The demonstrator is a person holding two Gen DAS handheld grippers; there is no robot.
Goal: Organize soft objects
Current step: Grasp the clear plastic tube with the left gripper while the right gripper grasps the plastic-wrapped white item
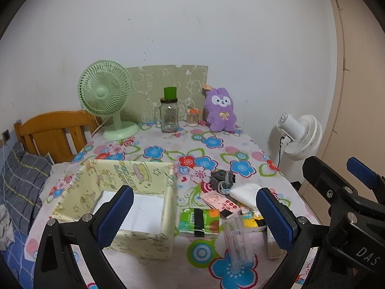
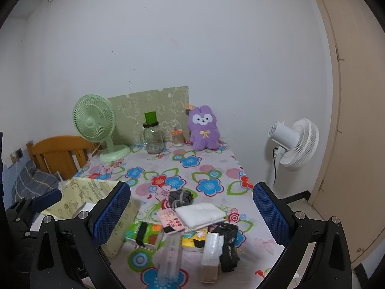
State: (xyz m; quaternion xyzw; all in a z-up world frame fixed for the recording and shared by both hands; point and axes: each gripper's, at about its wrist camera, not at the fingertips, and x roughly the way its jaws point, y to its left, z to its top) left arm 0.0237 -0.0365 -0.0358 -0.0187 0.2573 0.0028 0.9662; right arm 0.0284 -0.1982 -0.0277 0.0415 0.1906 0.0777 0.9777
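Both my claws hung wide open over the near end of the table, gripping nothing. My left claw (image 1: 195, 216) looked down partly into the yellow fabric box (image 1: 168, 207), which stood to the left of the clutter. My right claw (image 2: 192, 213) was nearer the soft things: the folded white cloth (image 2: 201, 213) lay straight ahead and below, between its fingers, its long side running roughly left to right across my line of reach. Just behind it sat a grey bundle of fabric (image 2: 180, 197), and at the near right a crumpled black piece (image 2: 229, 245). I judged the right hand had the shorter way to the cloth, and the box lay to its left for the drop.

A green tissue pack (image 2: 144, 236), a pink card (image 2: 172, 220) and a clear plastic case (image 2: 170, 255) crowded around them. The flowered tablecloth (image 2: 211, 168) covered the table; at its far end stood a green fan (image 2: 93, 122), a glass jar (image 2: 154, 137) and a purple plush rabbit (image 2: 204, 127) against a white wall.
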